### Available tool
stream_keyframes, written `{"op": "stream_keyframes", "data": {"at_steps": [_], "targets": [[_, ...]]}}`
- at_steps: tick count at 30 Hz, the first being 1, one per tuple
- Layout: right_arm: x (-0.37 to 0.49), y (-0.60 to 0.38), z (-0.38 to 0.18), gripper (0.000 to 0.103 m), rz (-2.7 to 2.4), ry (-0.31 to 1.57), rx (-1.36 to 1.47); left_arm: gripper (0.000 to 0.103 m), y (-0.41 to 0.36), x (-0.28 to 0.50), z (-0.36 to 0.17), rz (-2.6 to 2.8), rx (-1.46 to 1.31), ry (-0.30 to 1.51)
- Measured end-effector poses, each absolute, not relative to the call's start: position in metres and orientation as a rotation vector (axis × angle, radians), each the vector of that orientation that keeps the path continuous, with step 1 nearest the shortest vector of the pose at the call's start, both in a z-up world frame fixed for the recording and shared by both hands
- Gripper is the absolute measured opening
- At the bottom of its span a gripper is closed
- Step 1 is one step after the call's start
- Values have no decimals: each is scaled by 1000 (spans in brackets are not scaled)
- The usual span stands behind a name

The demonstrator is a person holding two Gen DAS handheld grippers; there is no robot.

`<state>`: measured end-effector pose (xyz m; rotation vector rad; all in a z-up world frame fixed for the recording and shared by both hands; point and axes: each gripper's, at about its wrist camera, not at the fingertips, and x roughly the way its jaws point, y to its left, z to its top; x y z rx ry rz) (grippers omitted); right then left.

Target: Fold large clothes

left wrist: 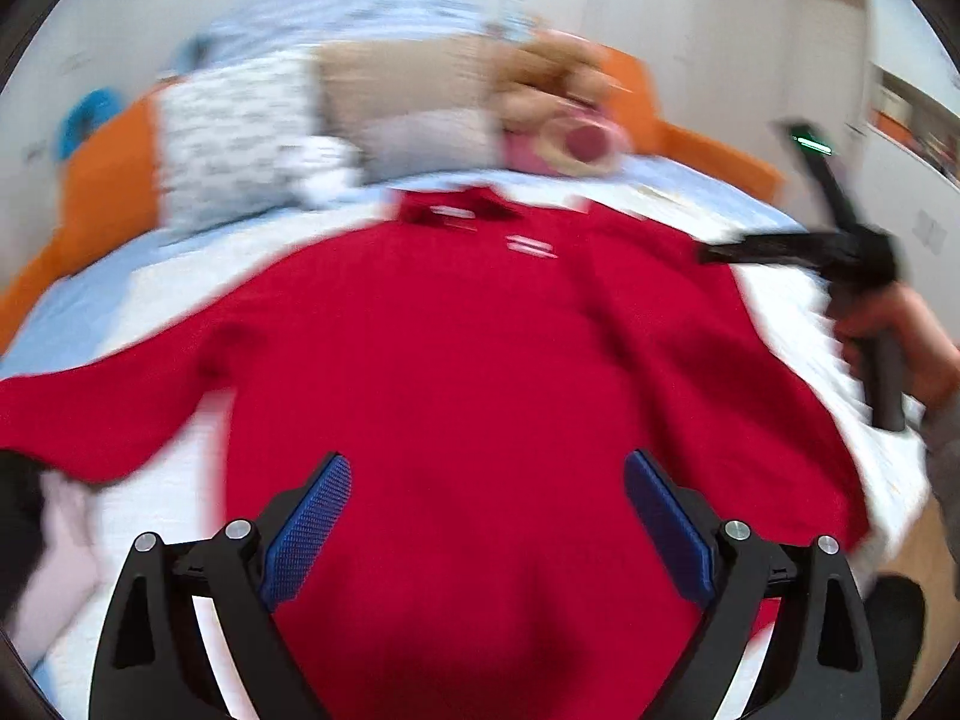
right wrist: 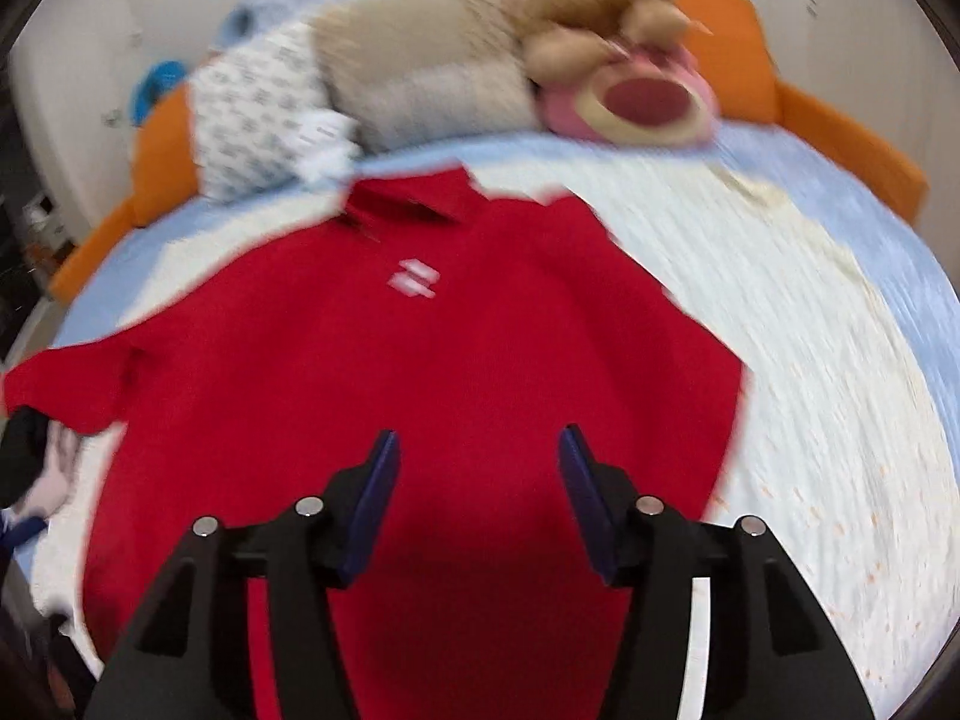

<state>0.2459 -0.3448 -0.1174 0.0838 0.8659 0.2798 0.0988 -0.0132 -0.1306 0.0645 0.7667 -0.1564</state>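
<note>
A red polo shirt (left wrist: 456,348) lies spread front up on the bed, collar (left wrist: 450,210) at the far end and a white logo (right wrist: 414,279) on the chest. One short sleeve (right wrist: 66,384) sticks out to the left; on the right side I see a straight edge and no sleeve. My left gripper (left wrist: 489,459) hovers open over the lower middle of the shirt, nothing between its blue pads (left wrist: 312,516). My right gripper (right wrist: 479,433) is open over the shirt's lower part too, its jaws narrower. In the left wrist view a hand (left wrist: 894,330) holds the right gripper at the shirt's right shoulder.
The bed carries a white quilt (right wrist: 780,330) over a light blue sheet. Pillows (right wrist: 264,114) and a plush toy (right wrist: 636,90) lie at the head, against an orange frame (right wrist: 840,126). Dark and pale clothes (right wrist: 30,468) sit at the left edge. Both views are motion-blurred.
</note>
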Motion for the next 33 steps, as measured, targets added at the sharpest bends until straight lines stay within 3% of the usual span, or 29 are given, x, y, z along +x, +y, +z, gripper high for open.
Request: {"op": "stream_keyframes", "data": {"at_steps": [6,13,21,22,23,24,25,26,30,33], "targets": [[265,-236,-78,61,417,797,20,94,176,121,-88,216,-37,725],[305,-114,-75,62,532,826,-40,94,385,120,-76,527,-172,747],[381,8,-85,63,585,919,-47,93,460,150,-124,485,-201,860],[389,15,-87,63,580,937,-38,91,458,150,-129,455,-202,849],[404,28,-90,66,584,972,-17,76,455,151,-135,441,-182,835],[413,36,-92,69,581,998,0,66,452,150,-138,459,-151,822],[426,45,-95,75,563,1041,11,63,449,148,-139,473,-127,798],[442,57,-100,76,542,1098,28,52,446,144,-138,468,-119,766],[485,97,-120,75,493,1254,47,38,442,129,-130,411,-180,691],[512,133,-147,75,428,1412,66,35,434,123,-122,368,-177,659]]}}
